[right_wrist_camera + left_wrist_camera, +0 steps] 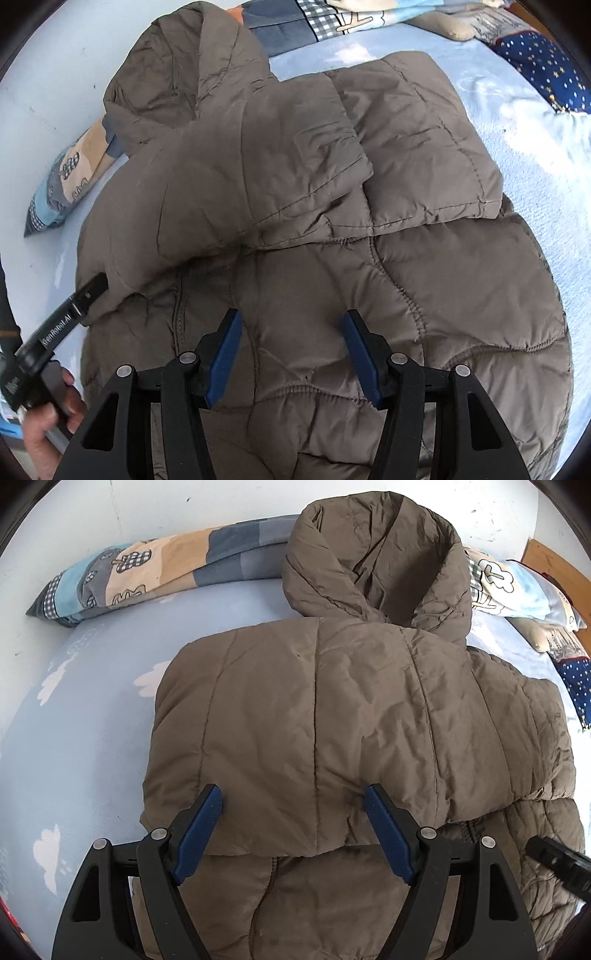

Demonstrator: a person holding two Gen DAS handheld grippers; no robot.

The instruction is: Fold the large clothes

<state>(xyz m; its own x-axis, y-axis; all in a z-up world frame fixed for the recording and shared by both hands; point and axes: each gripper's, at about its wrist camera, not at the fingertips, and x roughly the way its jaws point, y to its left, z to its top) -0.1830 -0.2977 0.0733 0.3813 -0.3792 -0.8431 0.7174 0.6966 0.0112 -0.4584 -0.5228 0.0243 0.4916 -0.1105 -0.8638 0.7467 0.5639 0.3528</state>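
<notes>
A brown quilted hooded jacket (332, 709) lies on the bed, its hood (373, 554) toward the wall and both sleeves folded across the body. It also shows in the right wrist view (332, 206). My left gripper (293, 797) is open, its blue pads just above the folded sleeve's lower edge, holding nothing. My right gripper (291, 321) is open above the jacket's lower body, empty. The left gripper also shows at the jacket's left edge in the right wrist view (86, 291), held by a hand.
The bed has a light blue sheet (81, 716) with white clouds. A rolled patchwork quilt (155, 572) lies along the white wall. A dark blue starred cloth (546, 70) and pillows (532, 590) sit to the right, by a wooden headboard (554, 565).
</notes>
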